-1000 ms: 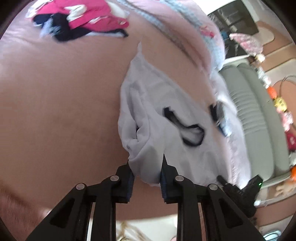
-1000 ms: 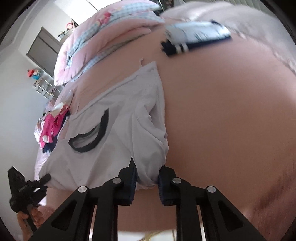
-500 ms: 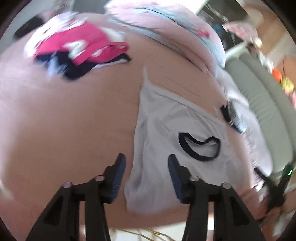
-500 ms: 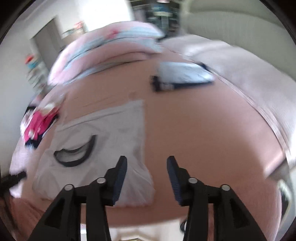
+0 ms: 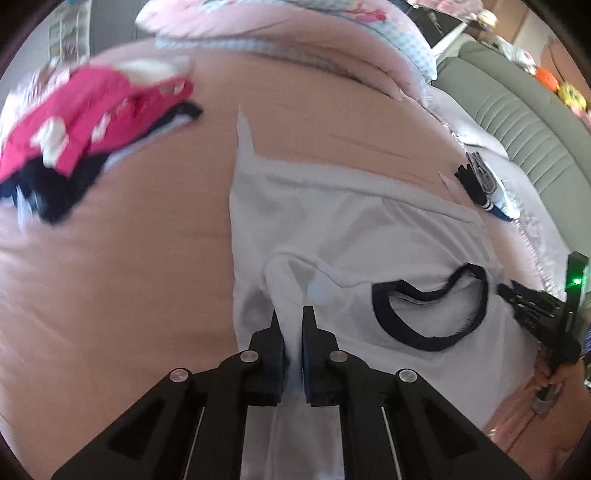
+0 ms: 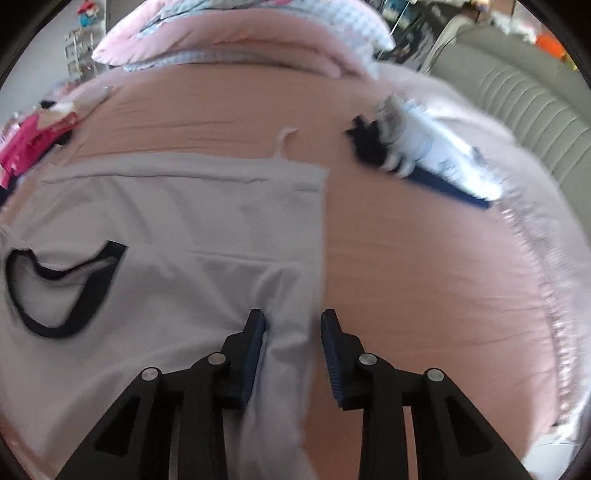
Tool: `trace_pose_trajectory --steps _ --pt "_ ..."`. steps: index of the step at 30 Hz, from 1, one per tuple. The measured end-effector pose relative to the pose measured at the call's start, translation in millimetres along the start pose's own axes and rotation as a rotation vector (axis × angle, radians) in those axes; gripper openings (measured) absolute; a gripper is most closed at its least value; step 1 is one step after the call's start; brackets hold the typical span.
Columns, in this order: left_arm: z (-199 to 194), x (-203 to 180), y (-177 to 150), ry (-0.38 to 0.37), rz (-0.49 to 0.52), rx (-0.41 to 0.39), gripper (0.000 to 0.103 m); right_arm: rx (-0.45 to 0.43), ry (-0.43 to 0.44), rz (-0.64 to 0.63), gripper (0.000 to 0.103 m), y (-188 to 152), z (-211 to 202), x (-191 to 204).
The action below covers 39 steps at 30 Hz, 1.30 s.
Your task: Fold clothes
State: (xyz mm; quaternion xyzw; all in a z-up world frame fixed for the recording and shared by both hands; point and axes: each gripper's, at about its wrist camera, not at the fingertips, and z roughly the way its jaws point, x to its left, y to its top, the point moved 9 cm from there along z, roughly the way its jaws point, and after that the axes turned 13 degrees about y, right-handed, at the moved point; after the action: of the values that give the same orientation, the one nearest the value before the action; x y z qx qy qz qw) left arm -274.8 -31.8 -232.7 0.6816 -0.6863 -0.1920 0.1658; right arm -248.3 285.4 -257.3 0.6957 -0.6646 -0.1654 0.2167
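Observation:
A white T-shirt (image 5: 369, 236) with a navy collar (image 5: 428, 306) lies flat on the pink bedsheet (image 5: 129, 277). My left gripper (image 5: 291, 325) is shut on a raised fold of cloth near the shirt's left sleeve. In the right wrist view the white T-shirt (image 6: 184, 221) fills the left half, its collar (image 6: 55, 288) at the far left. My right gripper (image 6: 291, 328) is open, and the shirt's right side edge lies between its fingers. The right gripper (image 5: 543, 314), held by a hand, also shows at the left wrist view's right rim.
A heap of pink and navy clothes (image 5: 81, 122) sits at the far left of the bed. A folded navy-and-white garment (image 6: 417, 158) lies to the right of the shirt. A pink quilt (image 6: 240, 33) is bunched at the back, beside a grey-green padded sofa (image 5: 517, 107).
One second ago both grippers held the bunched shirt; half a second ago both stood open above it as it lay flat. Now the left has shut on a fold and the right has lowered onto the edge.

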Motion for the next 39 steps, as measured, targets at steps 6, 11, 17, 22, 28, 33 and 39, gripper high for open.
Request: trace_pose_trajectory --steps 6,11,17,22,28,33,39 --pt "29 13 -2 0.035 -0.026 0.084 0.01 -0.047 0.014 0.045 0.032 -2 -12 -15" --pt "-32 -4 20 0.061 0.043 -0.159 0.01 -0.133 0.189 0.066 0.036 25 -47 2" --pt "5 -73 -9 -0.088 0.305 0.083 0.01 0.122 0.302 -0.2 0.036 19 -11 67" --pt "27 -90 3 -0.109 0.365 0.042 0.01 0.144 0.269 -0.284 0.036 19 19 87" --pt "52 -77 37 -0.035 0.232 -0.079 0.011 -0.027 0.272 -0.02 0.037 38 28 58" --pt "41 -79 40 -0.035 0.221 -0.086 0.012 -0.041 0.226 -0.021 0.037 42 25 56" --pt "-5 -85 15 -0.115 0.286 -0.055 0.012 -0.075 0.274 -0.016 0.038 28 -13 82"
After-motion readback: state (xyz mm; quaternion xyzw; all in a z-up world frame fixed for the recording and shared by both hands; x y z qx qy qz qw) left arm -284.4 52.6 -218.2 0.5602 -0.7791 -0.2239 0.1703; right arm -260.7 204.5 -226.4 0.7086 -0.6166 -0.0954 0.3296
